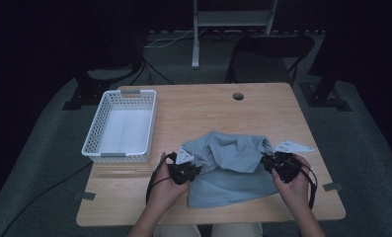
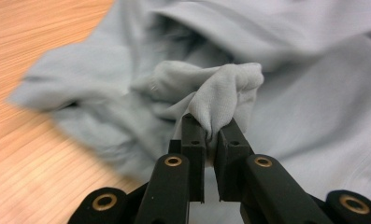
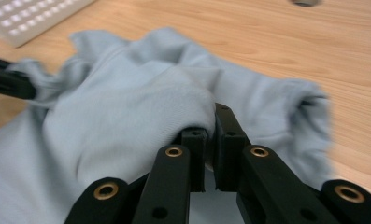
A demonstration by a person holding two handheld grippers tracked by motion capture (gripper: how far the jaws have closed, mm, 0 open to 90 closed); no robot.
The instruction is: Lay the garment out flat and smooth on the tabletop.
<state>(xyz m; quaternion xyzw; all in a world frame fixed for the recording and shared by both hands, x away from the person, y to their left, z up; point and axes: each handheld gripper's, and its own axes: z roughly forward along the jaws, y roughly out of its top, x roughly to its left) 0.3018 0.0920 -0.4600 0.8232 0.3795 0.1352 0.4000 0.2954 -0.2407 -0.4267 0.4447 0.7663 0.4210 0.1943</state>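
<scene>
The blue-grey cloth (image 1: 230, 168) lies crumpled at the near side of the table (image 1: 203, 106), stretched sideways between the two hands. The left gripper (image 1: 196, 169) is clamped on its left edge and the right gripper (image 1: 265, 160) on its right edge, so each hand has its own end. The white basket (image 1: 120, 127) sits off to the left, closer to the left hand

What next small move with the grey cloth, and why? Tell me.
Probably lift both hands a little and draw them apart. The left claw and right claw are each shut on a bunched fold of the grey cloth, which lies crumpled on the table.
</scene>
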